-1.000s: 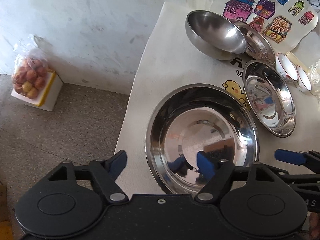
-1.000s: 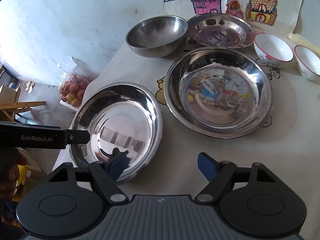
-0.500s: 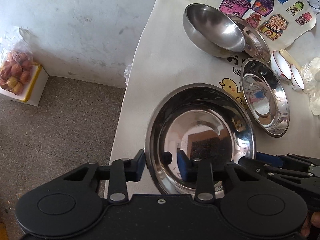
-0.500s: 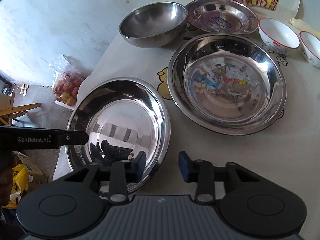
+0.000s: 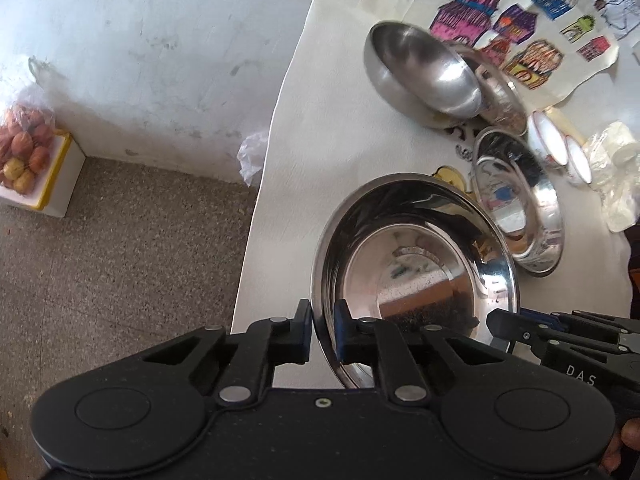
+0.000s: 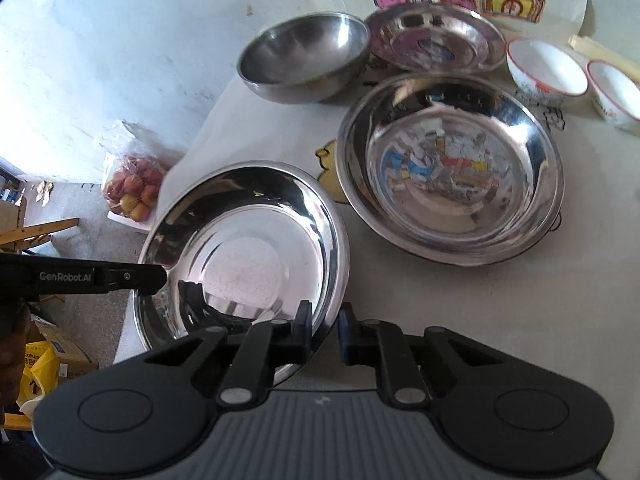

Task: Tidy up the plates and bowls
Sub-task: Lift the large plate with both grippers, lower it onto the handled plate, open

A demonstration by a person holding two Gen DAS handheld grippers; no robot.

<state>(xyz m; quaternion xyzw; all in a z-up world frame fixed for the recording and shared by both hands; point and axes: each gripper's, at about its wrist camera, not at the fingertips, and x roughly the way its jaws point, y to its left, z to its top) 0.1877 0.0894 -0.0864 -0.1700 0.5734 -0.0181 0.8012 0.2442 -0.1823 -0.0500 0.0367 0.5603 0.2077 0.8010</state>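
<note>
While both grippers pinch same near steel plate (image 5: 416, 276), plate sits tilted at table's (image 5: 320, 128) near left corner. Left gripper (image 5: 322, 334) nearly closed, rim between fingers, left side. Right gripper (image 6: 323, 334) nearly closed, clamping rim on plate's near right side. Just right: second steel plate (image 6: 450, 168), flat. Far: steel mixing bowl (image 6: 304, 56), third steel plate (image 6: 436, 36), two white bowls (image 6: 546, 66) far right. Bag of fruit (image 6: 132, 188) on floor, left.

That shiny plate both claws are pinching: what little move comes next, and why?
Probably a small lift. The left gripper and right gripper are both clamped on the near steel plate, while the bigger steel plate lies beside it, a likely place to stack.
</note>
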